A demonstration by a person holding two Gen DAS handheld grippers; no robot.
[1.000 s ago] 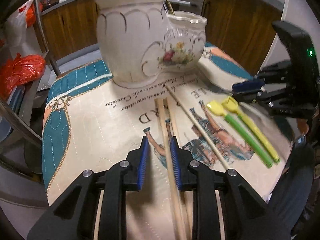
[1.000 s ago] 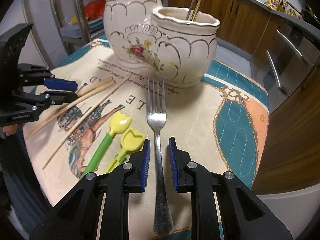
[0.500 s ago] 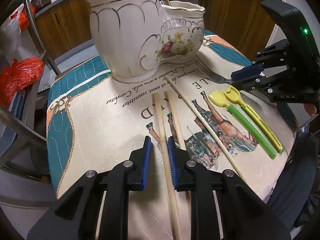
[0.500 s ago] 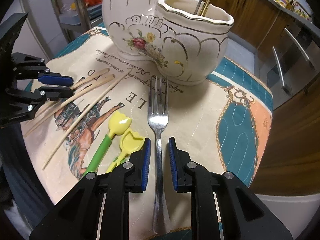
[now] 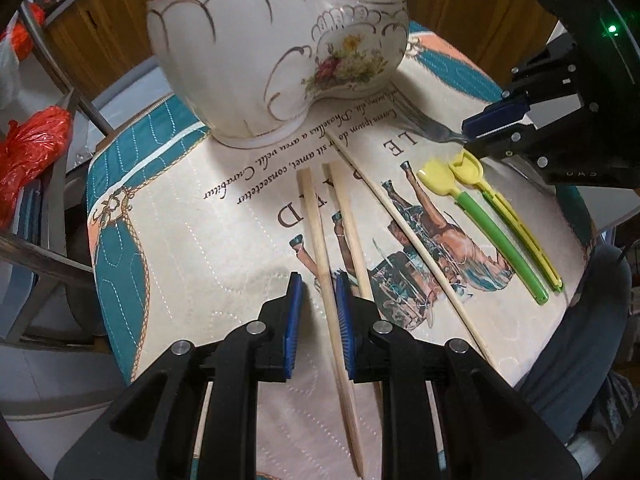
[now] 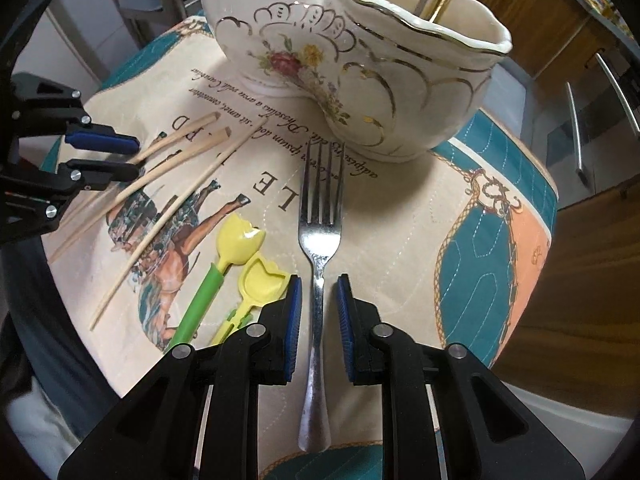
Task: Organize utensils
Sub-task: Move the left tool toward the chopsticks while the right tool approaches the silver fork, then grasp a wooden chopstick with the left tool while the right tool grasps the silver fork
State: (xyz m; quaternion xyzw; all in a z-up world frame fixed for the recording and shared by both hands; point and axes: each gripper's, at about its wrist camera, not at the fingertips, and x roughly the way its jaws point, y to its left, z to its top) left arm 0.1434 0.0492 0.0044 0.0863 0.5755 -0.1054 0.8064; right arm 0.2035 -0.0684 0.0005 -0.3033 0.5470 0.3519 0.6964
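left gripper (image 5: 316,312): black angular plastic arms, ribbed blue pads on the inner faces of its fingers (image 5: 291,312), round silver screws at the pivots.
right gripper (image 6: 318,312): same black build, blue pads, silver screws.
right housing: black casing, small green light, faint white lettering, seen from the left wrist.

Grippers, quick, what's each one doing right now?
Left gripper: open, astride a chopstick, not gripping.
Right gripper: open, jaws closing around the fork, not gripping yet.
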